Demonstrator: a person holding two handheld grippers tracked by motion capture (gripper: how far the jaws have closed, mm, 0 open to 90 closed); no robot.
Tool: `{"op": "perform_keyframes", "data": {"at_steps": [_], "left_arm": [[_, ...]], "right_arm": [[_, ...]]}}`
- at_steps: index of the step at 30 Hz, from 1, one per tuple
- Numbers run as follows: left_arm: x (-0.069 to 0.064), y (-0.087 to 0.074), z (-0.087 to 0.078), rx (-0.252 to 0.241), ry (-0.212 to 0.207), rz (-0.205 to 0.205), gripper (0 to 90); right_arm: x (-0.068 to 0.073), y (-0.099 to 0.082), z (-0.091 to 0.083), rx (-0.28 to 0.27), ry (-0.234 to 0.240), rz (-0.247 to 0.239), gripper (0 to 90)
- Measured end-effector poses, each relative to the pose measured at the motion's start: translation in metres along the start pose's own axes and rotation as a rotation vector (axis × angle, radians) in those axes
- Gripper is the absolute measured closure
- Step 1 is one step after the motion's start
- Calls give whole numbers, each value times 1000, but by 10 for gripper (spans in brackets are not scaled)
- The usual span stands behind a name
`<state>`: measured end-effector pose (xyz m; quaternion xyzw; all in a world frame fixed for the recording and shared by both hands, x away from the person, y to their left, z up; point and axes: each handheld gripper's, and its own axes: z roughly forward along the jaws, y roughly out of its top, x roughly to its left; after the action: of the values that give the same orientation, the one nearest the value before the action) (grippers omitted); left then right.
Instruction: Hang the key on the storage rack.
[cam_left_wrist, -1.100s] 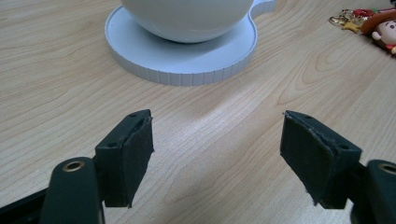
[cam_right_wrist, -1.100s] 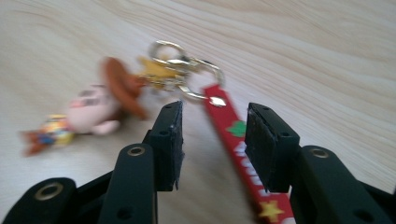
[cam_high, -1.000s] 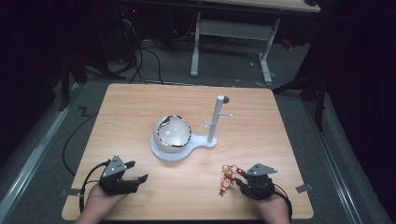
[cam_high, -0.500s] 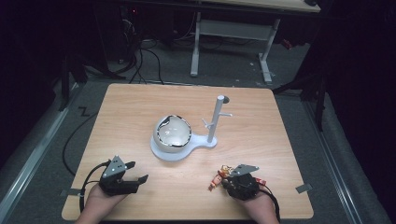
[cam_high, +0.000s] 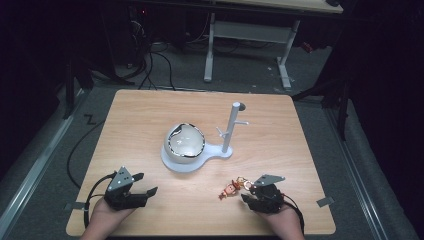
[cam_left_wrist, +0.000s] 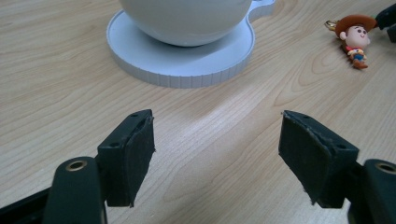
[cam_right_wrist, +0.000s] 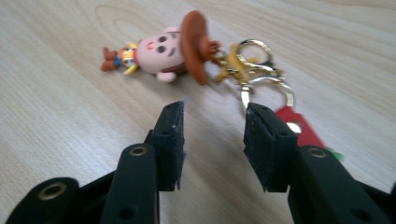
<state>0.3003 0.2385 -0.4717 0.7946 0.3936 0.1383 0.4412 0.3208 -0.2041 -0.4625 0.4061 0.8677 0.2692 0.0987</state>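
Observation:
A cowboy-figure keychain (cam_high: 231, 189) lies flat on the wooden table (cam_high: 145, 120), its gold clasp and rings (cam_right_wrist: 252, 65) trailing toward a red tag (cam_right_wrist: 299, 128). My right gripper (cam_high: 247, 193) sits just behind it at the table's front right. Its jaws have just been opening and stand apart with nothing between them; the ring lies just ahead of the right fingertip. My left gripper (cam_high: 146, 183) rests at the front left, wide open and empty, and faces the white stand (cam_left_wrist: 182, 70) with the keychain (cam_left_wrist: 356, 38) off to its right.
The white stand's base (cam_high: 172, 164) carries a round white bowl-like body (cam_high: 186, 142) and an upright post with short pegs (cam_high: 231, 127) at mid-table. Beyond the far edge stand a desk frame and cables on the dark floor.
The right gripper nudged left toward the keychain, then eased back a little, and its jaws now stand wider. The keychain lies slightly farther left. The left gripper has not moved.

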Motion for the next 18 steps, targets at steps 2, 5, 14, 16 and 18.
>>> {"op": "perform_keyframes", "data": {"at_steps": [2, 5, 14, 16, 18], "left_arm": [[1, 0, 1, 3, -4, -3, 273], [3, 1, 5, 2, -8, -19, 273], [0, 6, 8, -1, -22, 6, 273], [0, 6, 9, 1, -16, 9, 273], [0, 6, 9, 1, -10, 2, 271]], "right_arm": [[-3, -1, -4, -1, -20, 2, 543], [-8, -1, -7, 10, -35, -8, 493], [-21, 2, -14, 108, -84, -6, 475], [-23, 4, -15, 128, -86, -29, 474], [-24, 6, -17, 158, -96, -36, 443]]}}
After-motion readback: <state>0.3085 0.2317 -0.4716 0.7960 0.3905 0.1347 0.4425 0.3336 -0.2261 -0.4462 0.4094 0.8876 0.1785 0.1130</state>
